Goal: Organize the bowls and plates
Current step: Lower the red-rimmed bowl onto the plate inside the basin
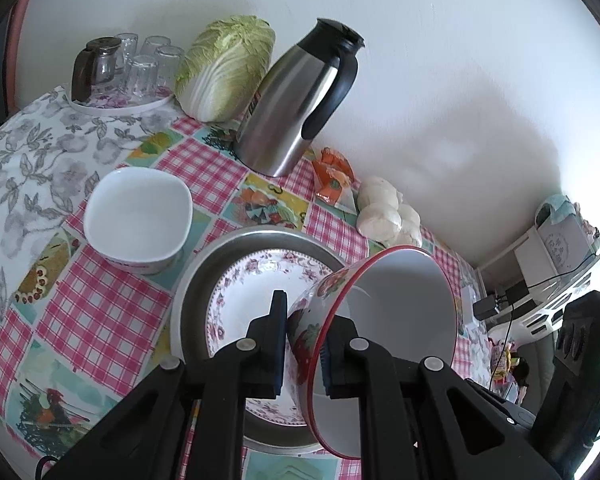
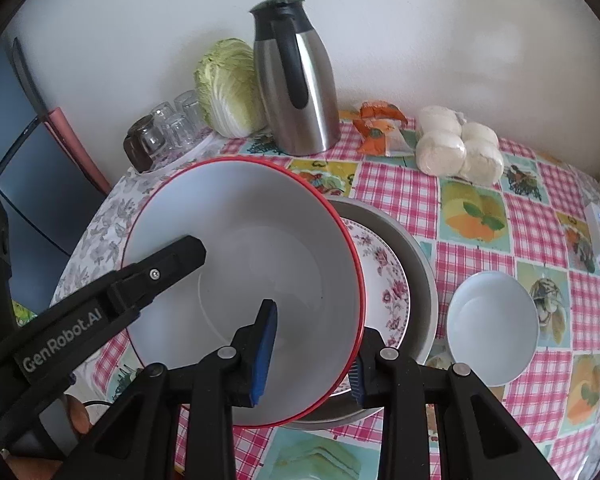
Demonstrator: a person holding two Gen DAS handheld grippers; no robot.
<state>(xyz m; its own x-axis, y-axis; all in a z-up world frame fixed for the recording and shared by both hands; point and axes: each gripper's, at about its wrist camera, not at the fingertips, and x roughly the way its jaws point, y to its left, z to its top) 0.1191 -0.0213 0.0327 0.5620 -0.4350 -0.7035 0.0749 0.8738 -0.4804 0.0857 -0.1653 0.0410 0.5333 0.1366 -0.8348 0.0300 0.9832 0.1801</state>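
A plain white wall backs the checked-cloth table.

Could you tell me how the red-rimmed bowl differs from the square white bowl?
The red-rimmed bowl is round, strawberry-patterned outside, and held tilted over the floral plate. The square white bowl is smaller, with rounded corners, and sits upright on the tablecloth. Both are white inside and empty.

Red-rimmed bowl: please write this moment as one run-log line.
held: red-rimmed bowl | left gripper: shut on rim | right gripper: shut on opposite rim | below: floral plate in metal basin | bowl not yet set down
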